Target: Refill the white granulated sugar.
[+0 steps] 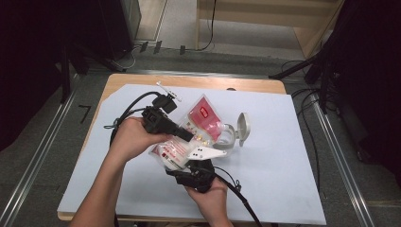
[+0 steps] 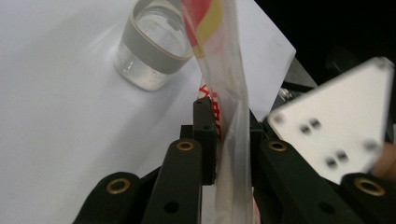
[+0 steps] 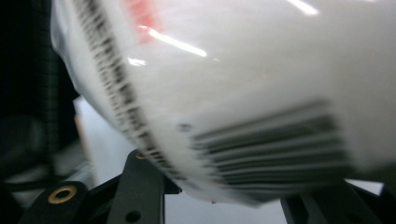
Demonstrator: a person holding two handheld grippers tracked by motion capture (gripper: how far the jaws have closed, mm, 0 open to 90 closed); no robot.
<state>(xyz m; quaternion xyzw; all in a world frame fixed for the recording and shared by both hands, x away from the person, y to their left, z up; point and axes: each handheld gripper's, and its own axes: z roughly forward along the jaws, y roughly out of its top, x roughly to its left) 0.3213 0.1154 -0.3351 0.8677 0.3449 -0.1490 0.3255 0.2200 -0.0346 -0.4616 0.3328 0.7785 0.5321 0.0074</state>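
Pouch [image 1: 201,124], red and white, hangs above mid-table between both tools. Left tool [image 2: 229,140] pinches its clear edge. Right tool [image 1: 195,166] at 6 o'clock clamps its lower, barcoded end [image 3: 261,116]. Jar [image 1: 228,136] with flipped-open lid [image 1: 243,126] stands at 3 o'clock of the pouch on the white sheet [image 1: 274,170].

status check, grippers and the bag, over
Left gripper shut on the plastic bag. Right gripper clamps the bag's lower end. Open jar just beyond, nothing in the way.
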